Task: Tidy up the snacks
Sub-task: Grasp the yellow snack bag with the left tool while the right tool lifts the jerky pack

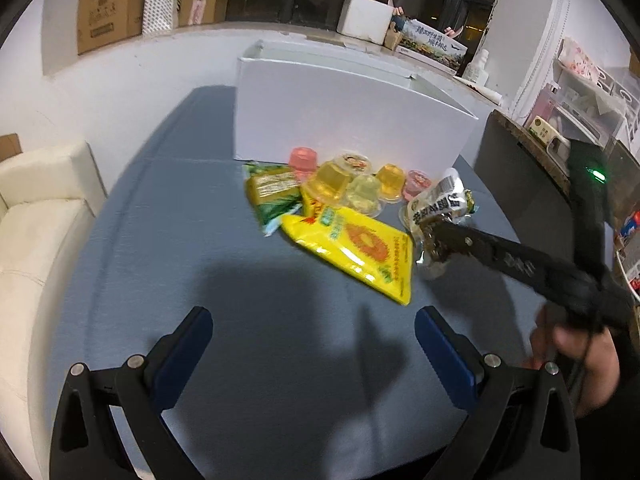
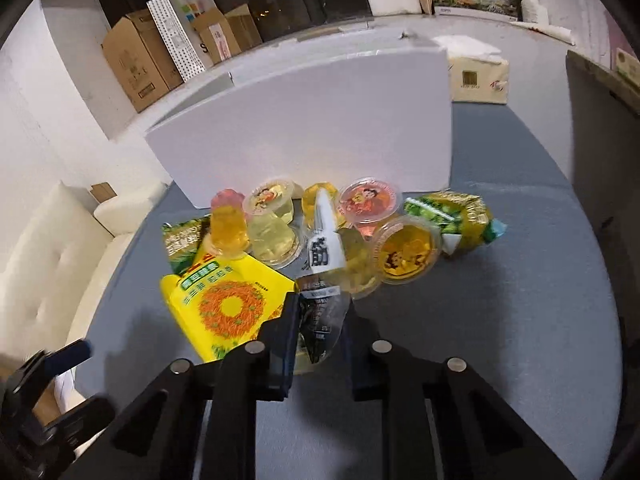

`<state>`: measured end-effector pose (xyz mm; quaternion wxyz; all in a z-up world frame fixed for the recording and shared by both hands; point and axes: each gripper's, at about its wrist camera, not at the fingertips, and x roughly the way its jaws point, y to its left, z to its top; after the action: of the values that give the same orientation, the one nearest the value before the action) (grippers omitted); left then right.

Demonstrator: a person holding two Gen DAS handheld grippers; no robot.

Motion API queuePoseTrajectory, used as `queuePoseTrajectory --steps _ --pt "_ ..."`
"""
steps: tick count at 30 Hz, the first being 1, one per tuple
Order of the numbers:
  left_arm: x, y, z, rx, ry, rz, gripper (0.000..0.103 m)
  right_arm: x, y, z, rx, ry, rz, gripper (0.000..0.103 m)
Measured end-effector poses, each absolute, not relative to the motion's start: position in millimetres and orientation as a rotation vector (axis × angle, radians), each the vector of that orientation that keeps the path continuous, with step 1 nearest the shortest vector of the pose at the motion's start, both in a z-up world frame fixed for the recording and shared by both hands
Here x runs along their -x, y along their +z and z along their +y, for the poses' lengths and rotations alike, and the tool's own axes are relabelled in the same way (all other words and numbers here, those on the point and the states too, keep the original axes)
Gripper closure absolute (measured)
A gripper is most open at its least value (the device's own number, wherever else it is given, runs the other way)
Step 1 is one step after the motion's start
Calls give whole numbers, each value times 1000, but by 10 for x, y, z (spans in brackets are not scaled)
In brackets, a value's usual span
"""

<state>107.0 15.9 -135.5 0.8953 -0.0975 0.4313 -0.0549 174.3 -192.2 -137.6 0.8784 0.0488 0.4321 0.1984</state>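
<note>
Silvery snack pouch (image 2: 320, 280) pinched in right gripper (image 2: 320, 316) above yellow packet (image 2: 224, 304) | left gripper (image 1: 312, 336) gaping over blue-grey tabletop (image 1: 200, 240) | white box (image 1: 344, 116) behind jelly cups (image 2: 404, 252) | cream sofa (image 1: 40, 232) alongside | pouch print blurred, partly hidden by fingers.

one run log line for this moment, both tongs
left tongs: open, empty, over table | right tongs: shut on clear snack packet | white box: behind snack pile

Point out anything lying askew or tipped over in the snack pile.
The jelly cups are jumbled: an orange cup lies tipped on its side with its lid facing the camera, and a yellow cup stands inverted. The yellow packet lies skewed, partly over a green packet. The right claw pinches a silver packet.
</note>
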Motion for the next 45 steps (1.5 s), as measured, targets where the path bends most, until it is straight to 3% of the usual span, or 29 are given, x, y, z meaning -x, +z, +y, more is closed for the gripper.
queuePoseTrajectory --steps 16,19,21,22,23,33,45 --pt "-1871 -1705 -125 361 -52 984 1 -1315 -1057 -2495 -181 399 789 88" --pt "-1971 -1692 -154 365 -12 960 16 -1268 -1050 -2536 -191 410 786 88" --pt "-2022 -1683 -105 381 33 951 37 -1261 -1056 -2546 -193 411 788 88" --pt "-2037 -1691 -45 398 45 949 57 -1259 -1059 -2550 -196 412 789 88" --pt "-2033 -1702 12 432 31 945 59 -1255 -1059 -2557 -201 416 787 88" --pt "-1645 -1432 142 379 -57 836 74 -1200 -934 -2467 -198 456 755 88" --pt "-1357 -592 249 188 -90 615 75 -1340 -611 -2237 -152 479 693 88"
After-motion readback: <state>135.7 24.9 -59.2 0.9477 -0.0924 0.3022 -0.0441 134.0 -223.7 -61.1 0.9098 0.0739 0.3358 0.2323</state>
